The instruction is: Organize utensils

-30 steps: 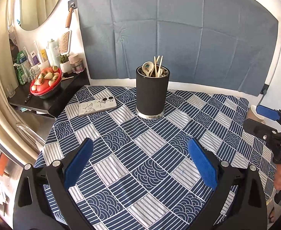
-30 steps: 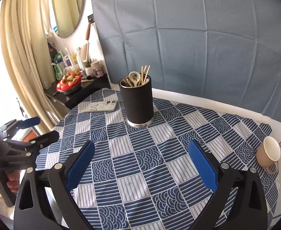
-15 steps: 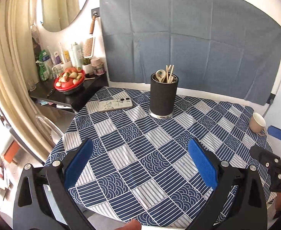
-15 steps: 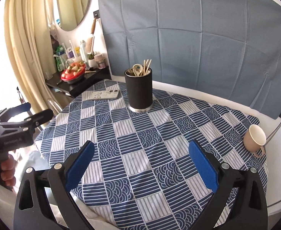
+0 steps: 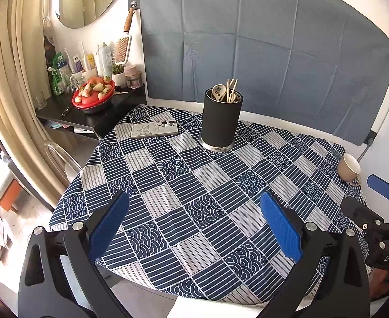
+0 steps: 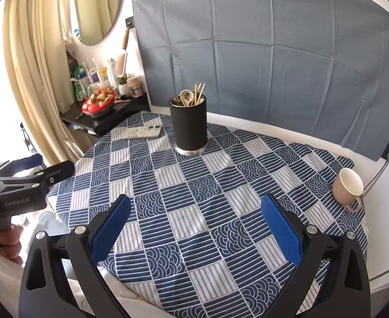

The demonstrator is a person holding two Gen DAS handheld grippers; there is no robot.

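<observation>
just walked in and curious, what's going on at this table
A person holds a two-finger gripper in each hand, tidying utensils. The left gripper and right gripper are both open and empty, above the near edge of the checked tablecloth. The spoon and chopsticks already stand in the black holder. A phone and a beige mug also sit on the table.

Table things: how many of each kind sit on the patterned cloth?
Black holder with utensils: 1
Phone: 1
Mug: 1
Total: 3
</observation>
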